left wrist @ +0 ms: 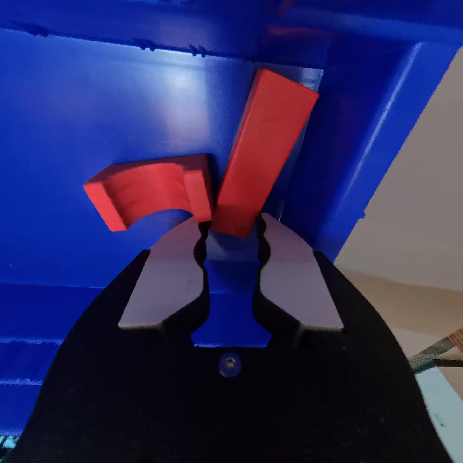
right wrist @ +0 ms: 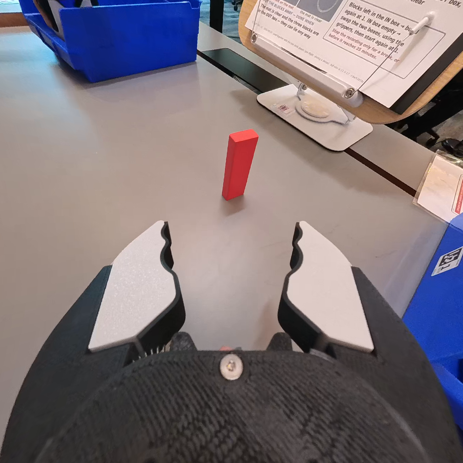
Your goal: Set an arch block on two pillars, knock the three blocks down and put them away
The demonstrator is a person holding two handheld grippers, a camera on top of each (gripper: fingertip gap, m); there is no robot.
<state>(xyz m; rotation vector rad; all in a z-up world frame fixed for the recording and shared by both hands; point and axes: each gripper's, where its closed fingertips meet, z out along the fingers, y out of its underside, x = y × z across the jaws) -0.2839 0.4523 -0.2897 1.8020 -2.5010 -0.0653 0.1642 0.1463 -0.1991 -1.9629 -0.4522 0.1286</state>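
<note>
In the left wrist view my left gripper (left wrist: 231, 221) is down inside a blue bin (left wrist: 100, 112). Its jaws stand closed around the near end of a long red block (left wrist: 263, 150), which slants up and away toward the bin's far right corner. A red arch block (left wrist: 150, 190) lies just left of it, touching the left fingertip (left wrist: 185, 233). In the right wrist view my right gripper (right wrist: 231, 233) is open and empty above the grey table (right wrist: 100, 175). Another long red block (right wrist: 239, 165) stands upright on the table a short way ahead of it.
A blue bin (right wrist: 125, 37) stands at the table's far left. A paper sheet on a tilted wooden board with a white stand (right wrist: 325, 75) is at the far right. Another blue bin (right wrist: 438, 313) with a clear card holder (right wrist: 441, 185) is close on the right. My hands' fingertips stand some 55 cm from each other.
</note>
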